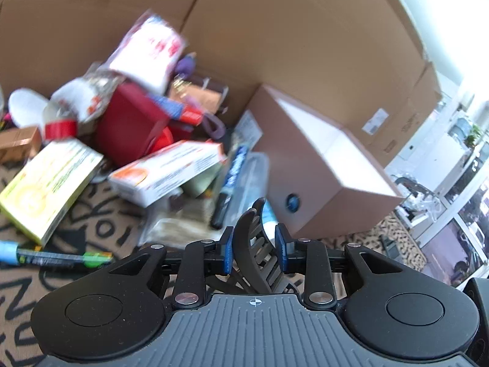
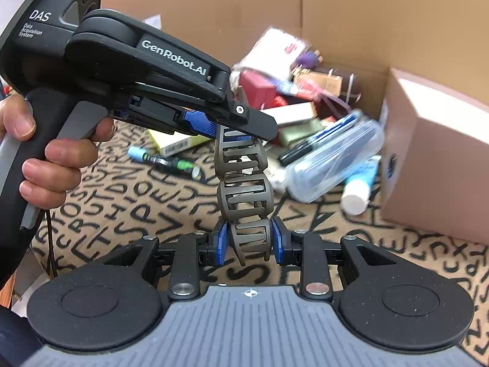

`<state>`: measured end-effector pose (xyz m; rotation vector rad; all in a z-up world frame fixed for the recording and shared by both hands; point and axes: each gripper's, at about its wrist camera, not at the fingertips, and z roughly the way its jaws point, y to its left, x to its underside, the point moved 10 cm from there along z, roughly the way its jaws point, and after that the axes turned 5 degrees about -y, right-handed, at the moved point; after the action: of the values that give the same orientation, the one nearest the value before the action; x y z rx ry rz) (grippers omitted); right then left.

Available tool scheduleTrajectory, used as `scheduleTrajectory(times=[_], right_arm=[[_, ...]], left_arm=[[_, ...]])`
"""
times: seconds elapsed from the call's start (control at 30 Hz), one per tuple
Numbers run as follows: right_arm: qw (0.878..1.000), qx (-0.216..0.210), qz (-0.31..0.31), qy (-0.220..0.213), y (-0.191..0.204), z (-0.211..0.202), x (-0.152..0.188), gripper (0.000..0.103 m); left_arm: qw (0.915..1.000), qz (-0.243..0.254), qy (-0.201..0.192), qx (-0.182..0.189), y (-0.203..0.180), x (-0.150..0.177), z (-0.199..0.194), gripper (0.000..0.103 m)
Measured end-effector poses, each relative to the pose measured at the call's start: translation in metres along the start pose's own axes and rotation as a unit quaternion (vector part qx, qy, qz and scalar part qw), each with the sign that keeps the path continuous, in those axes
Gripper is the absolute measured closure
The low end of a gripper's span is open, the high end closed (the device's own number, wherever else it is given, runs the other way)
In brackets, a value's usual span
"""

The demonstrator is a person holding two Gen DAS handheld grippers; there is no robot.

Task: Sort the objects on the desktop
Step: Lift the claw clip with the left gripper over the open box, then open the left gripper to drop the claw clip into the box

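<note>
A pile of desktop objects lies on a letter-patterned mat (image 2: 128,211): a red box (image 1: 128,125), a white and orange box (image 1: 168,171), a yellow-green booklet (image 1: 45,186), a green marker (image 1: 61,258), a clear plastic case (image 2: 333,165) and a white tube (image 2: 357,189). My left gripper (image 1: 253,214) has its fingers closed together, with nothing between them. In the right wrist view it (image 2: 241,140) hangs over the mat, just above my right gripper (image 2: 249,214), which is also shut and empty; their fingertips overlap.
A brown box (image 1: 321,165) with a white top stands right of the pile. Tall cardboard cartons (image 1: 275,30) form the back wall. A hand (image 2: 58,165) grips the left gripper's handle. Windows and furniture show at far right.
</note>
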<state>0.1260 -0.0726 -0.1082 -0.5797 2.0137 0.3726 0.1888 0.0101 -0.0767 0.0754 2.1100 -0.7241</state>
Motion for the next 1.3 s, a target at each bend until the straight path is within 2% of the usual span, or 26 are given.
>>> scheduleTrajectory(times=[0.17, 0.5, 0.8, 1.0, 1.3], right_arm=[[0.999, 0.034, 0.0, -0.034, -0.023, -0.015, -0.018, 0.07], [0.991, 0.102, -0.006, -0.09, -0.079, -0.038, -0.056, 0.07], [0.983, 0.144, 0.009, -0.116, -0.133, -0.035, -0.077, 0.07], [0.982, 0.15, 0.028, -0.109, -0.163, -0.014, -0.081, 0.07], [0.987, 0.139, 0.034, -0.079, -0.18, 0.025, -0.078, 0.07]], left_arm=[[0.9987, 0.028, -0.021, 0.036, -0.035, -0.022, 0.002, 0.078], [0.9912, 0.089, -0.05, 0.084, -0.105, -0.066, 0.028, 0.078], [0.9846, 0.127, -0.056, 0.107, -0.147, -0.095, 0.066, 0.077], [0.9848, 0.136, -0.04, 0.101, -0.15, -0.106, 0.104, 0.077], [0.99, 0.111, -0.017, 0.086, -0.121, -0.112, 0.15, 0.076]])
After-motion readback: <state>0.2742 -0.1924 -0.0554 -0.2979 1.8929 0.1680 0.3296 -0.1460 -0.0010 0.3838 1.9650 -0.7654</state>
